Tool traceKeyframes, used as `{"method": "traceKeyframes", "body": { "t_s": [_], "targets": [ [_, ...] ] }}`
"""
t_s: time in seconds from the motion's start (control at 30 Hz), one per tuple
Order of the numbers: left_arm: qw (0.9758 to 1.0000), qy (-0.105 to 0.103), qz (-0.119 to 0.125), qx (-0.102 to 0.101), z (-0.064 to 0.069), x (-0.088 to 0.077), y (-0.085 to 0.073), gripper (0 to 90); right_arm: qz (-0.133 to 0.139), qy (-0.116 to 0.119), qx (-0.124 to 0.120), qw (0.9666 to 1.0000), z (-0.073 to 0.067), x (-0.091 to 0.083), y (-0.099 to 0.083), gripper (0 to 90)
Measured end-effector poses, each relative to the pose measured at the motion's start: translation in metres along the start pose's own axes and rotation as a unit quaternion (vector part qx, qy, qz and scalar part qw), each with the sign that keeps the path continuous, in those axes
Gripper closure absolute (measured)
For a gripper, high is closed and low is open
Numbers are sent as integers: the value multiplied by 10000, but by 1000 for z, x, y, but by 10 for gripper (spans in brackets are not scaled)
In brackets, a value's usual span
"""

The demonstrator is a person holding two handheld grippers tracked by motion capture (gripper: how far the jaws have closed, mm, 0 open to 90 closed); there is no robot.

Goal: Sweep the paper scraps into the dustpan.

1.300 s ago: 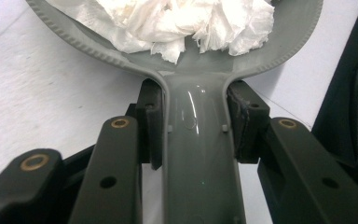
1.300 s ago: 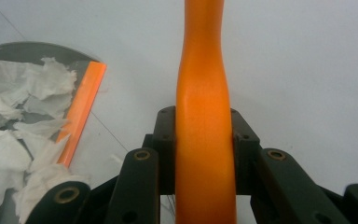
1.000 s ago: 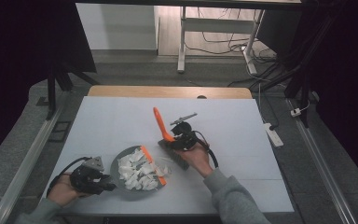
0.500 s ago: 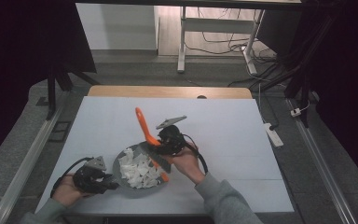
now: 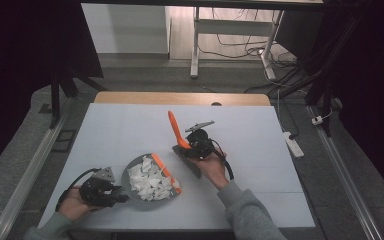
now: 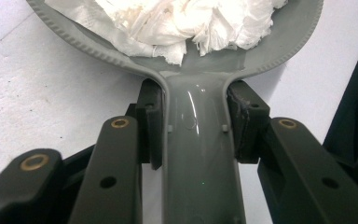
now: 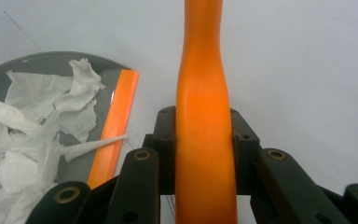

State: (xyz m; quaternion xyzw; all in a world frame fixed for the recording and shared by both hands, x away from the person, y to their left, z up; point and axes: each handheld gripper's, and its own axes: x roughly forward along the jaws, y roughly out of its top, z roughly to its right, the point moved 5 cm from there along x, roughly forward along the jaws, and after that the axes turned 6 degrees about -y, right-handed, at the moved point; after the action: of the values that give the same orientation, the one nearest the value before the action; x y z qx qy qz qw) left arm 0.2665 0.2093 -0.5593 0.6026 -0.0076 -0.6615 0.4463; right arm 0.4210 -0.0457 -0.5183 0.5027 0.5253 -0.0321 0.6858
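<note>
dustpan [image 5: 147, 181] at 7 o'clock, heaped with paper scraps [image 6: 186, 21] | left gripper [image 6: 193, 123] clamps its handle | right gripper [image 7: 204, 154] clamps brush [image 5: 179, 136], lifted at centre | sweeping looks finished; emptying remains

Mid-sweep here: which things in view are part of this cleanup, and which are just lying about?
In the job:
- grey dustpan, handle clamped by the left gripper
- torn paper scraps piled in the dustpan
- orange-handled brush, held by the right gripper

Lying about:
- power strip on the floor, right of the table
- cables on the floor beyond
</note>
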Motion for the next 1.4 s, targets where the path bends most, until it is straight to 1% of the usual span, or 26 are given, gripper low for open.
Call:
{"method": "traceKeyframes", "body": {
  "t_s": [0.03,0.1,0.17,0.23,0.3,0.33,0.37,0.4,0.43,0.5,0.53,0.63,0.73,0.83,0.93,1.03,1.1,1.2,1.27,1.3,1.33,1.4],
  "targets": [
    [10000,4,15,-14,0,0,0,619,-2,80,13,10000,-5,1,1,703],
    [10000,17,11,-14,1,1,1,619,-33,272,-52,9996,-21,4,2,703],
    [10000,31,18,-20,1,2,2,619,-76,405,-109,9991,-39,8,2,703],
    [10000,50,19,-14,2,3,2,619,-71,679,-129,9976,-60,11,3,704],
    [10000,52,23,-10,2,3,1,619,2,713,-376,9967,-79,12,6,704],
    [10000,44,36,-17,2,3,1,619,49,848,-358,9957,-86,11,9,703],
    [10000,41,48,-16,1,3,1,619,100,1037,-282,9942,-91,9,11,703],
    [10000,37,66,-35,1,3,1,619,141,1127,-283,9931,-95,6,14,703],
    [10000,41,72,-38,1,3,1,619,192,1141,-333,9927,-98,4,16,703],
    [9999,54,86,-46,1,3,1,619,279,1070,-415,9930,-97,-2,18,703],
    [9999,52,88,-45,0,3,0,619,331,1029,-406,9933,-95,-5,19,703],
    [9998,51,172,-72,-1,2,1,619,421,930,-271,9944,-80,-11,21,703],
    [9996,19,275,-83,-1,0,1,618,524,862,-166,9948,-67,-17,21,703],
    [9994,44,326,-107,-1,-1,2,619,613,812,-113,9947,-58,-22,21,703],
    [9992,48,386,-109,-1,-2,2,619,698,791,-58,9944,-52,-26,23,703],
    [9987,33,488,-114,-2,-4,2,619,817,802,-10,9934,-49,-29,25,703],
    [9986,41,504,-128,-2,-4,2,619,879,882,47,9922,-48,-32,26,703],
    [9986,52,512,-133,-1,-3,3,619,1009,1075,90,9890,-51,-36,29,703],
    [9987,54,498,-120,-1,-2,3,619,1092,1303,145,9853,-55,-39,31,703],
    [9987,57,491,-117,-1,-2,3,619,1105,1356,161,9844,-57,-40,32,703],
    [9988,58,482,-112,-1,-2,3,619,1120,1342,118,9845,-58,-42,33,703],
    [9988,87,473,-100,-1,-2,3,619,1152,1222,49,9858,-57,-44,35,703]
  ]
}}
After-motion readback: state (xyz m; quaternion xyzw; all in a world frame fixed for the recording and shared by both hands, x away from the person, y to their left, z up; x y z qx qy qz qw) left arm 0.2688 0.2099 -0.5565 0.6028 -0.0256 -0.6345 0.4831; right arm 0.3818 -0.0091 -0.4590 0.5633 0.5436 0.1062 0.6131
